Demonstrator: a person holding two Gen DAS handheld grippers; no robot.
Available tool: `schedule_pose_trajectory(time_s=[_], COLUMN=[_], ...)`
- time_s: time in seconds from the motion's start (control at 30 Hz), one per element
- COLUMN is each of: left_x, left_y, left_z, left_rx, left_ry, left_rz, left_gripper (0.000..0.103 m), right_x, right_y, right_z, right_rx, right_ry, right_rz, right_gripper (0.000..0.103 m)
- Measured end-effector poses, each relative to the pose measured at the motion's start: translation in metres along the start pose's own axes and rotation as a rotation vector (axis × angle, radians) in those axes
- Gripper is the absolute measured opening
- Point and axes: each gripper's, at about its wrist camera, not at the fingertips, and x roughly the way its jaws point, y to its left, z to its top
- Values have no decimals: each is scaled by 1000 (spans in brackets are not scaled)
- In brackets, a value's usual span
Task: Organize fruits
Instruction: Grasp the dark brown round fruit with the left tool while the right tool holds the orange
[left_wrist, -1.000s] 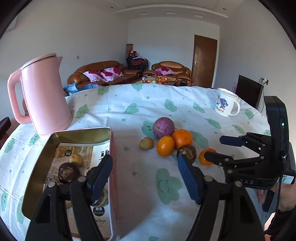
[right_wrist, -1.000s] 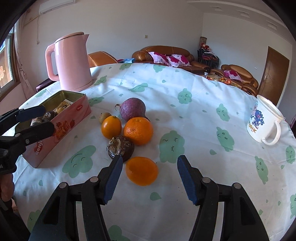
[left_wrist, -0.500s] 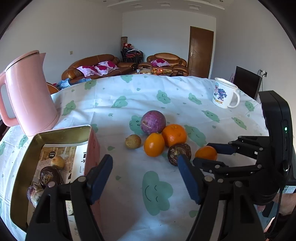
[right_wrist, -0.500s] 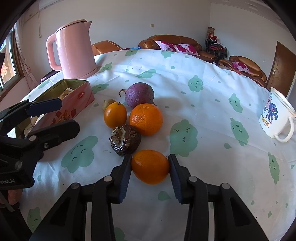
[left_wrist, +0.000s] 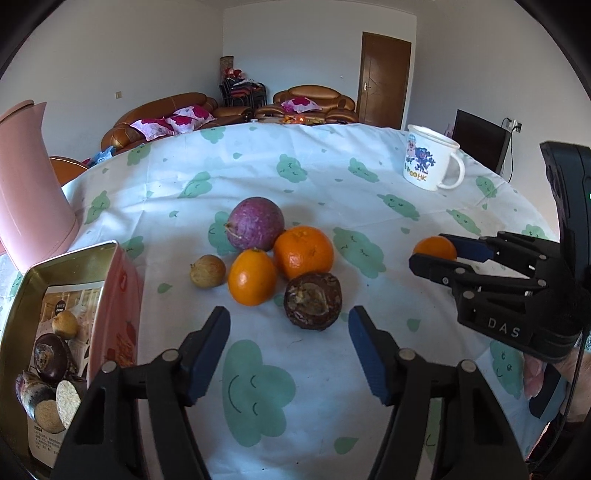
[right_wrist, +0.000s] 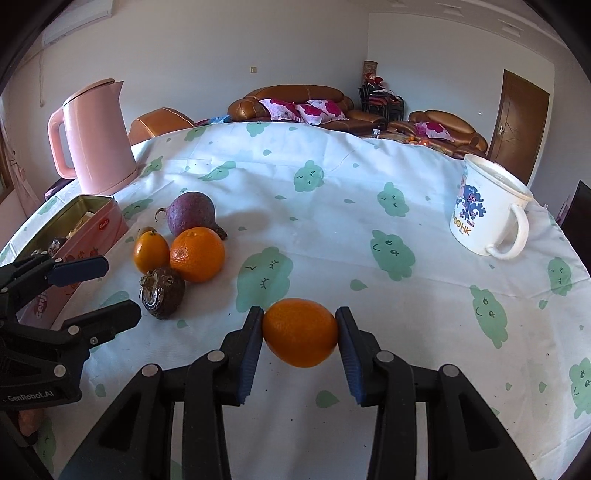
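Since a second ago my right claw (right_wrist: 300, 334) clamped the loose orange (right_wrist: 300, 332); left claw (left_wrist: 288, 349), narrowing yet apart, nears the dark fruit (left_wrist: 313, 301); next, the tin (left_wrist: 74, 258).

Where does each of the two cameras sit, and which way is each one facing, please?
Left wrist: on the left gripper, looking along its fingers, jaws open, at the wrinkled dark fruit; the right gripper and a bit of hand show at right.
Right wrist: on the right gripper, looking across the table, shut on an orange; the left gripper shows at left.
Shared: the held orange, fruit cluster, pink tin, pink kettle, white mug.
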Motion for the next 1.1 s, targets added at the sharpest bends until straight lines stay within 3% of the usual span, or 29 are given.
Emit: schedule_pose_trajectory(time_s=[0.43, 0.73, 0.8, 1.1], left_x=[20, 34, 37, 32], left_y=[-16, -15, -14, -20], left_z=[6, 12, 12, 12], left_rx=[5, -16, -19, 6], left_ry=[61, 92, 108, 83], left_rz=[-30, -18, -13, -14], left_gripper=[47, 46, 41, 40], right_x=[-3, -2, -3, -7], right_y=[-9, -7, -6, -3], right_z=[-1, -1, -1, -2], right_rx=[43, 35, 30, 9], right_ry=[-19, -19, -21, -40], right_rz=[38, 45, 41, 22], right_gripper=[42, 42, 42, 42])
